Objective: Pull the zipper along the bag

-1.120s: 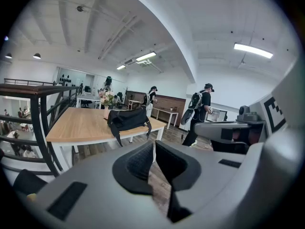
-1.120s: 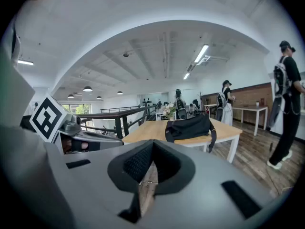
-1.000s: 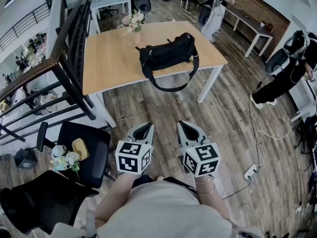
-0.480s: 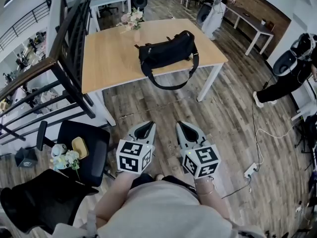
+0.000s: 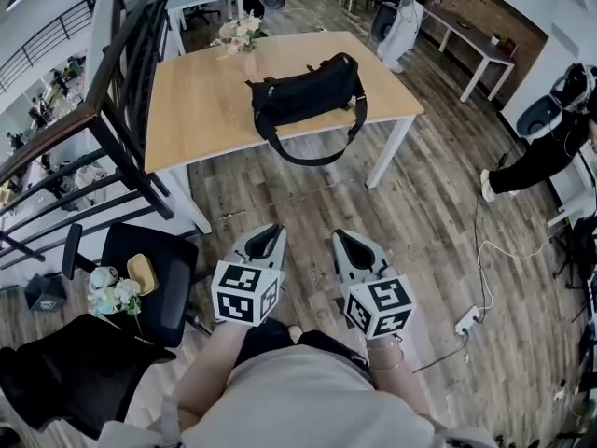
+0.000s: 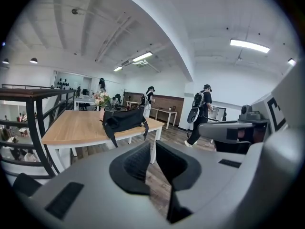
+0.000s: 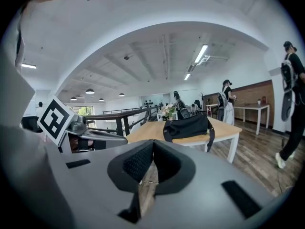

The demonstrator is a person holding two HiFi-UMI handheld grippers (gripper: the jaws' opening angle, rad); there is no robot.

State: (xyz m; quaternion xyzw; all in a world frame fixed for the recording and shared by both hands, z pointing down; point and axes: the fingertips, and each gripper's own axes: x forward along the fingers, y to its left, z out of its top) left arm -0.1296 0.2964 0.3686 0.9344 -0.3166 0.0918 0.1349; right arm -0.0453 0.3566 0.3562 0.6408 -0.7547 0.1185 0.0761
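Two grippers: the left gripper (image 5: 270, 234) and the right gripper (image 5: 341, 239) are both closed, pads together, with nothing between them. They sit side by side low in front of the person, pointing toward the table.
Under the grippers: bare floor (image 5: 308, 199); neither gripper touches anything.
Bag: the bag (image 5: 303, 93) lies on the table (image 5: 201, 110), close to the near edge and toward its right side, well apart from both grippers.
Strap: the strap (image 5: 317, 157) hangs in a loop over the near table edge.
Zipper: too small to make out from here. It probably runs along the top of the bag, but which end the pull sits at cannot be told.
Step in hand: the approach, by the look of it; no pull on the zipper has begun.
Doing it well: the person should stand square to the bag's long side, near enough that both grippers reach its top without stretching. Both pairs of jaws need to open before they arrive. One gripper should pinch the cloth beside the zipper's end to pin the bag, and the other should take the tab and draw it along the line of the teeth, not upward.
Watch for: the strap loop could snag a gripper or drag the bag off the edge. The flowers (image 5: 238, 34) stand near the bag's far left end.
Handling: the soft bag will likely sag and slide on the smooth wood unless it is held.
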